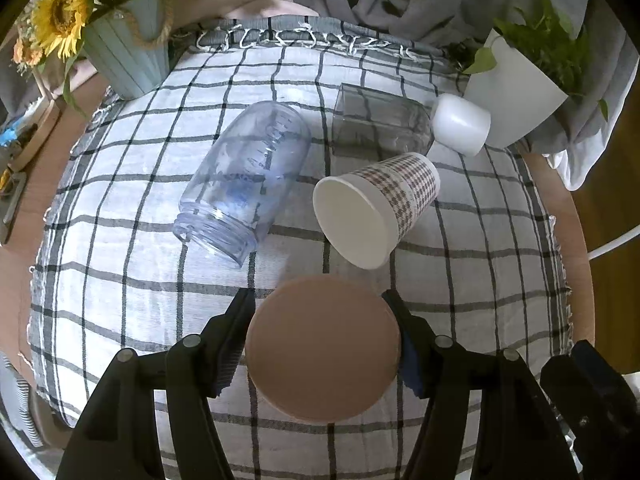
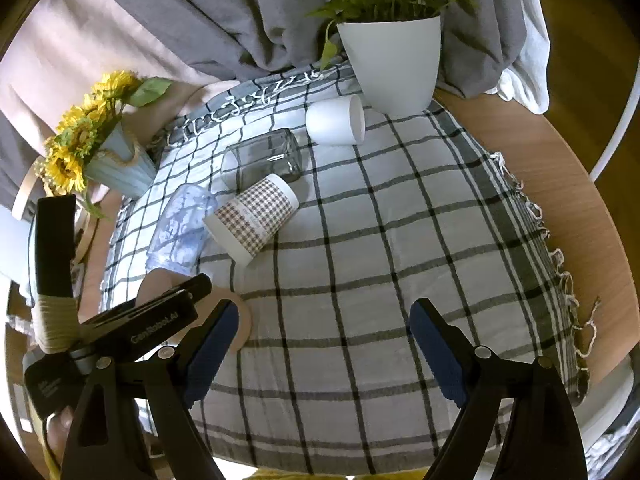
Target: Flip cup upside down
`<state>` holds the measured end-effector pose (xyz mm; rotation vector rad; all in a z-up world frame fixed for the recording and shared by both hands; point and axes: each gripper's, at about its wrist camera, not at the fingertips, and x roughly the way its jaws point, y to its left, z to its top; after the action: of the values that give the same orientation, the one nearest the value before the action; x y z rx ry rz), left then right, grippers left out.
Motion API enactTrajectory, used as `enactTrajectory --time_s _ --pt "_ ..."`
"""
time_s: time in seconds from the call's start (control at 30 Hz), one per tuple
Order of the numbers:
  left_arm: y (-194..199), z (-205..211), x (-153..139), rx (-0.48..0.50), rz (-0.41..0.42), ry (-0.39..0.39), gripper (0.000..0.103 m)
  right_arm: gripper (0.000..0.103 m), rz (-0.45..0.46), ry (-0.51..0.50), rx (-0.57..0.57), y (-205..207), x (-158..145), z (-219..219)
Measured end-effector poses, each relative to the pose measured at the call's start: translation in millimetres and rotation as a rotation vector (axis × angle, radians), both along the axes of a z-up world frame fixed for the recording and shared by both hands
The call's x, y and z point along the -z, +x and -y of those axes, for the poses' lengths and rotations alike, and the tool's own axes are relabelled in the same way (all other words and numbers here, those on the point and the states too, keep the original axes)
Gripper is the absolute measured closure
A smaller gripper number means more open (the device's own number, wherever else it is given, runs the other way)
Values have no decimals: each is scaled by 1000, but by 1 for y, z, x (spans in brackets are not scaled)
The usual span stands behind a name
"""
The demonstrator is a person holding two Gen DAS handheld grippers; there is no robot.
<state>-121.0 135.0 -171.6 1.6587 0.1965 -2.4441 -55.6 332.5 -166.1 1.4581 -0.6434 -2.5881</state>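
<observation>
My left gripper [image 1: 322, 320] is shut on a tan-brown cup [image 1: 322, 348]; I see only its flat round end between the jaws, just above the checked cloth [image 1: 120, 280]. The same cup [image 2: 240, 316] shows partly behind the left gripper in the right wrist view. My right gripper [image 2: 324, 328] is open and empty over the cloth [image 2: 380, 260]. Lying on their sides are a checked paper cup [image 1: 376, 208] [image 2: 252, 216], a clear plastic jar [image 1: 244, 184] [image 2: 180, 228], a grey glass tumbler [image 1: 380, 124] [image 2: 264, 156] and a white cup [image 1: 460, 124] [image 2: 336, 120].
A sunflower vase [image 1: 124, 52] [image 2: 116, 164] stands at the back left. A white plant pot [image 1: 516, 92] [image 2: 392, 64] stands at the back right. Grey fabric is bunched behind the round wooden table [image 2: 560, 184].
</observation>
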Motion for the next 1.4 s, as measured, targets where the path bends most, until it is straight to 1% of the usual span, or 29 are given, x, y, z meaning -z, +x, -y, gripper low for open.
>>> enactTrajectory --time_s 0.3,0.37,0.4,0.43,0.53,0.67,0.73,0.8,0.93,1.07,1.17,1.3,1.4 --pt "0 1 0 9 8 6 38 15 9 13 3 0 -1 2" --pt "-1 -1 0 17 19 -11 28 15 9 17 6 1 -3 2" --pt "0 -3 -2 26 11 -33 19 15 10 19 7 1 -4 2" --pt "2 -5 -5 35 -4 -53 13 15 11 24 5 2 -5 3" --pt "7 -12 -18 65 -55 -91 10 12 2 44 8 6 -9 3" --pt "16 -14 -41 78 -118 -132 6 12 -25 51 30 18 -25 2" --pt "23 -12 -56 77 -161 -153 0 11 -53 66 37 27 -36 3" --pt "34 -8 -71 77 -198 -162 0 10 -75 76 37 33 -46 7" --pt "51 5 -90 71 -233 -163 0 9 -119 81 20 45 -65 20" --pt "73 20 -106 47 -263 -184 0 9 -160 95 0 56 -81 36" --pt "89 32 -115 25 -284 -198 0 9 -190 107 -10 64 -90 49" --pt "110 46 -125 7 -300 -185 0 8 -227 120 -12 74 -101 64" --pt "121 54 -132 -4 -314 -204 0 7 -251 123 -9 82 -106 74"
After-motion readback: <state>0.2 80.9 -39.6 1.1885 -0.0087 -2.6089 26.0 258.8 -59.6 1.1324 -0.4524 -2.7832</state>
